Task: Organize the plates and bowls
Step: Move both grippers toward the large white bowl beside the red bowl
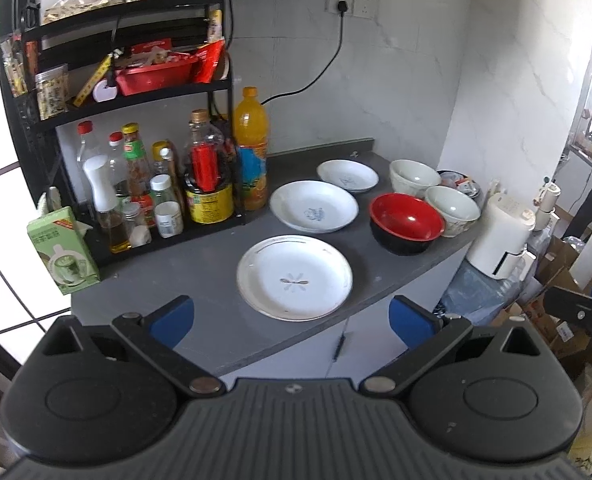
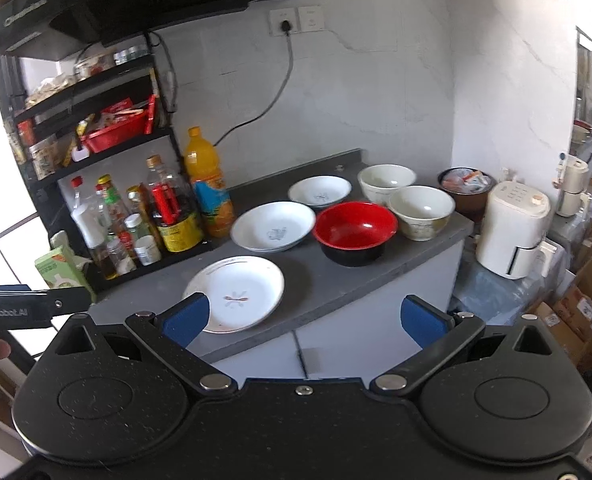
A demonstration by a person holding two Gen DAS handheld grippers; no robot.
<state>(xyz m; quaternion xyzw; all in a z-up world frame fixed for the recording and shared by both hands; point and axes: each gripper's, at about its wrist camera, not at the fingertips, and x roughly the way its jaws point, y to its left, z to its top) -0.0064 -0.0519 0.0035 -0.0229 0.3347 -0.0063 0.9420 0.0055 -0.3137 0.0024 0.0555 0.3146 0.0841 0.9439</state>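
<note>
Three white ceramic plates [image 1: 294, 277] and bowls were left on the grey table [image 1: 200, 280]; both claws, left [image 1: 292, 316] and right [image 2: 303, 318], were held level before its edge, fingers spread apart, empty.

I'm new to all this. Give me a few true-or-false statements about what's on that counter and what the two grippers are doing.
1. Three white plates lie on the counter, unstacked. True: near plate, middle plate, far plate.
2. The red bowl sits inside a white bowl. False: it stands on the counter by itself, beside the white bowls.
3. The left gripper holds a plate. False: it is open and holds nothing.
4. The right gripper is open. True.
5. An orange bottle stands left of the plates. True.
6. There are four white bowls. False: two.
</note>
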